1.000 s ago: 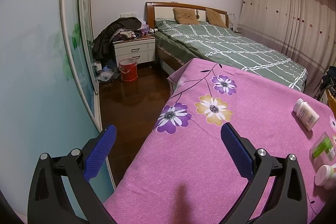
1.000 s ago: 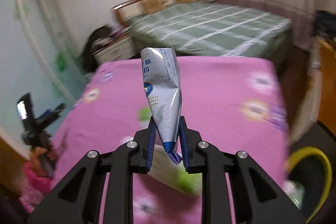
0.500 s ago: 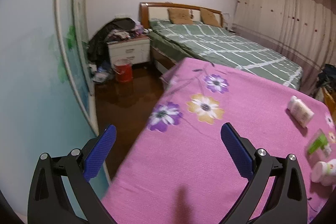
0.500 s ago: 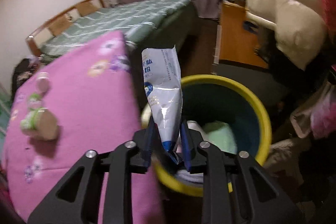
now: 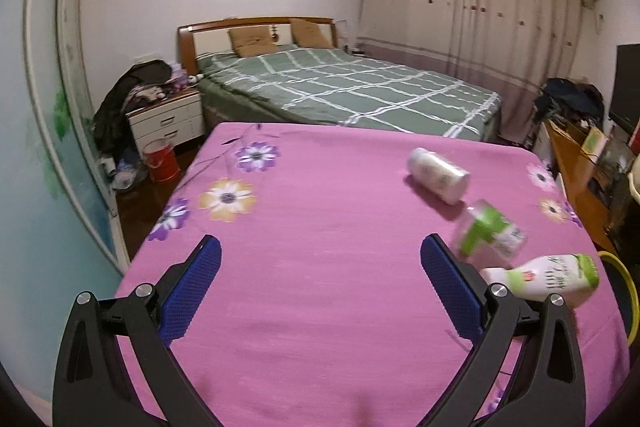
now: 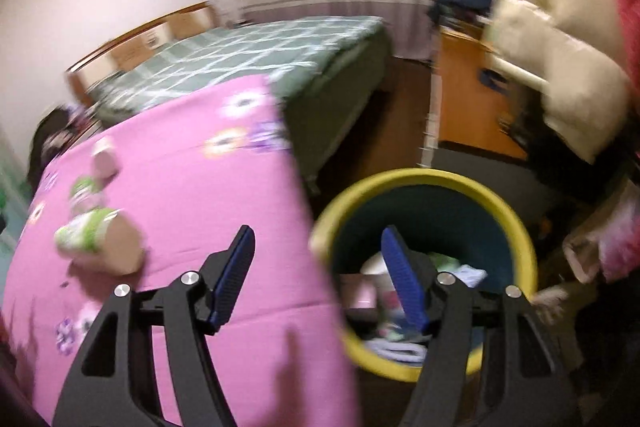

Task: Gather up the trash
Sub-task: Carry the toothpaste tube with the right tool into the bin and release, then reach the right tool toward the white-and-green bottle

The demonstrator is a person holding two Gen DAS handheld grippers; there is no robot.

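Now both grippers gape, holding nothing: right gripper point(image 6: 316, 273) above the yellow-rimmed bin point(image 6: 520, 227) (trash inside), left gripper point(image 5: 320, 277) over the pink bedspread point(image 5: 320, 227), 3 bottles point(image 5: 438, 175) nearby.

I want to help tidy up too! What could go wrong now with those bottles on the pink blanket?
1. The three bottles lie on their sides, so they might roll when the open left tongs close on one.
2. The white-and-green bottle lies near the pink blanket's edge, above the yellow-rimmed bin; a nudge could knock it to the floor.
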